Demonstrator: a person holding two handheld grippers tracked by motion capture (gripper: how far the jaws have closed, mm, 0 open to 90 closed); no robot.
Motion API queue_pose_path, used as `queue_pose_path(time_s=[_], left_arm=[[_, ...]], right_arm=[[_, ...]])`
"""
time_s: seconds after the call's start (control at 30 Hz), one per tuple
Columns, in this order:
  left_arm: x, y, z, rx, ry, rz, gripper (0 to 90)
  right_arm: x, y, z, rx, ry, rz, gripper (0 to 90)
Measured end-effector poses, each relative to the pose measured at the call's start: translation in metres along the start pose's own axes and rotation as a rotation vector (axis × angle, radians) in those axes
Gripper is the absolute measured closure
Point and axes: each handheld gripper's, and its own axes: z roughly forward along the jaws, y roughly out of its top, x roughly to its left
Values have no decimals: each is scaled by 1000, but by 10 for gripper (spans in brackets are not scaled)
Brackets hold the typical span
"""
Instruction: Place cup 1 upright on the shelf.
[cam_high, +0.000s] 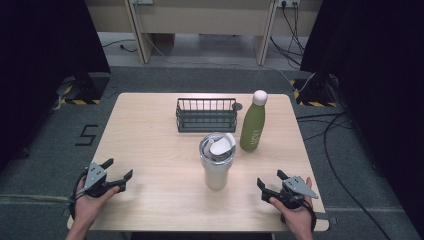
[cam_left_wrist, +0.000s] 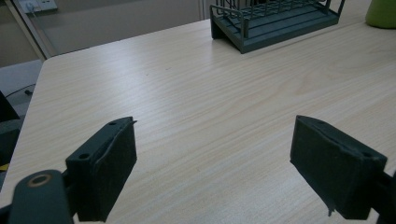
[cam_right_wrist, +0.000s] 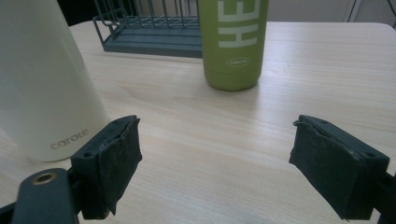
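A white tumbler (cam_high: 217, 160) with a silver lid stands upright near the middle of the wooden table (cam_high: 150, 150). Behind it to the right stands a green bottle (cam_high: 252, 122) with a pale cap. A dark wire rack (cam_high: 206, 114) sits at the back centre. My left gripper (cam_high: 119, 172) rests at the front left, open with nothing between its jaws. My right gripper (cam_high: 269, 181) is at the front right, open and holding nothing. In the right gripper view the tumbler (cam_right_wrist: 44, 79) is at the left and the bottle (cam_right_wrist: 233, 42) is ahead, both apart from the jaws.
The rack (cam_left_wrist: 275, 18) shows far ahead in the left gripper view, with bare tabletop (cam_left_wrist: 210, 116) between it and the jaws. Black curtains flank the table. Cables (cam_high: 330, 130) lie on the floor at the right, and desk legs stand behind.
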Motion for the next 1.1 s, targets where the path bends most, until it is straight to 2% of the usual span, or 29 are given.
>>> queue_pose_path(time_s=[0.37, 0.6, 0.9, 1.1], left_arm=[[-1, 1, -2, -12, -3, 5, 138], [-1, 1, 0, -7, -3, 4, 137], [-2, 1, 0, -6, -1, 4, 137], [-2, 1, 1, -8, -4, 3, 137]], right_arm=[[10, 5, -1, -10, 31, -18, 137], [15, 11, -2, -23, 50, -45, 28], [21, 15, 0, -32, 64, -66, 3], [29, 20, 5, -40, 100, -81, 3]])
